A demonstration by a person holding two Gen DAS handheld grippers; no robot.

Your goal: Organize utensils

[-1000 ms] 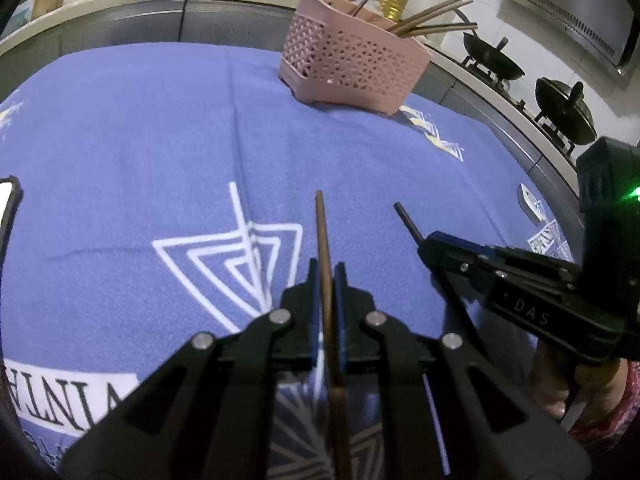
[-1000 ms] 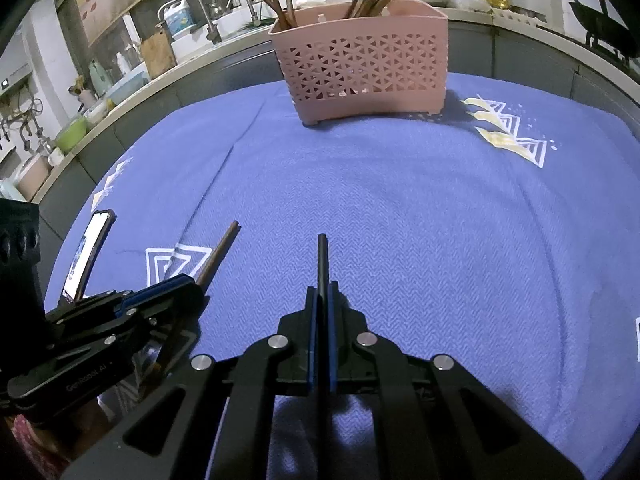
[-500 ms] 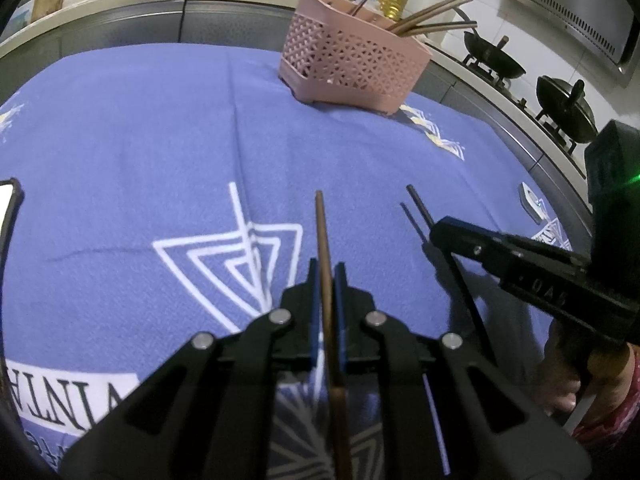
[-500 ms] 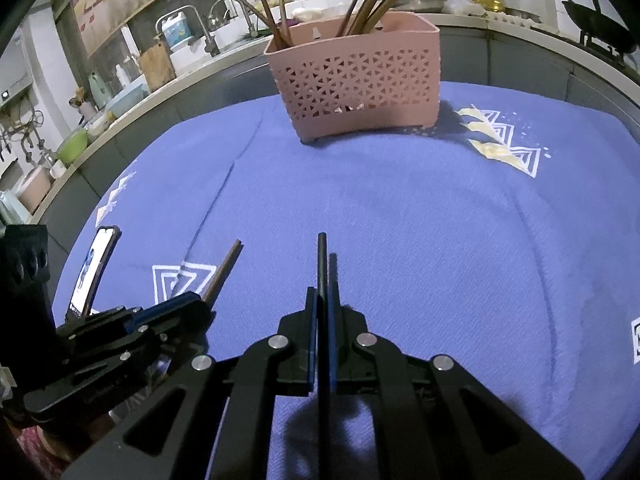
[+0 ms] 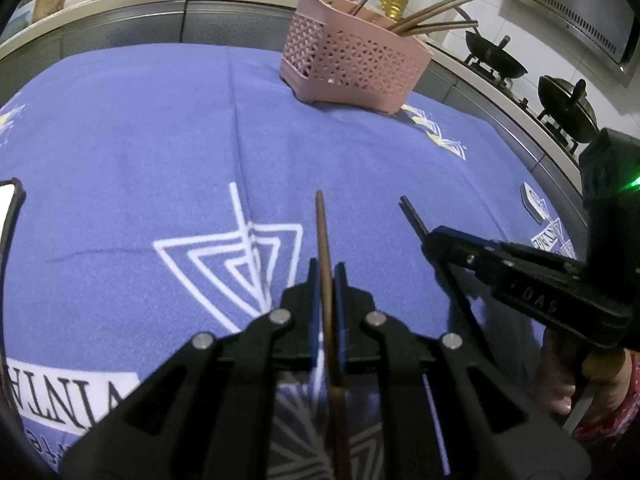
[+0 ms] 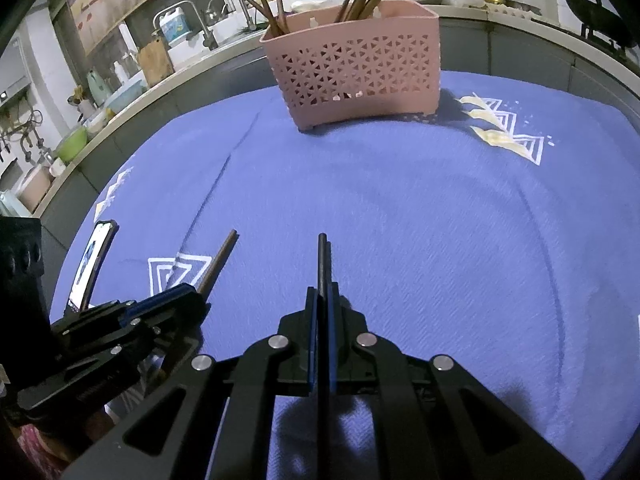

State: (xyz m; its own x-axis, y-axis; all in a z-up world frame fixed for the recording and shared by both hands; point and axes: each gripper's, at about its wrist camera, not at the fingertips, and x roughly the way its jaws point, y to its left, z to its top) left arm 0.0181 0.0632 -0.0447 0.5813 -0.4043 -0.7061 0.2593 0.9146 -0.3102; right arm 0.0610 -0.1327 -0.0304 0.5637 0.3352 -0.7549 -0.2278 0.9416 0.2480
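Each gripper's fingers clench one chopstick lengthwise, the left gripper a brown chopstick, the right gripper a black chopstick, tips aimed ahead at the pink basket, apparently for dropping in.

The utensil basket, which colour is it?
Pink, with a triangle lattice; the utensil basket shows best in the right wrist view.

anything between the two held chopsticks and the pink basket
Nothing visible. The left gripper holds a brown chopstick, the right gripper a black chopstick, and only bare blue cloth lies between them and the basket.
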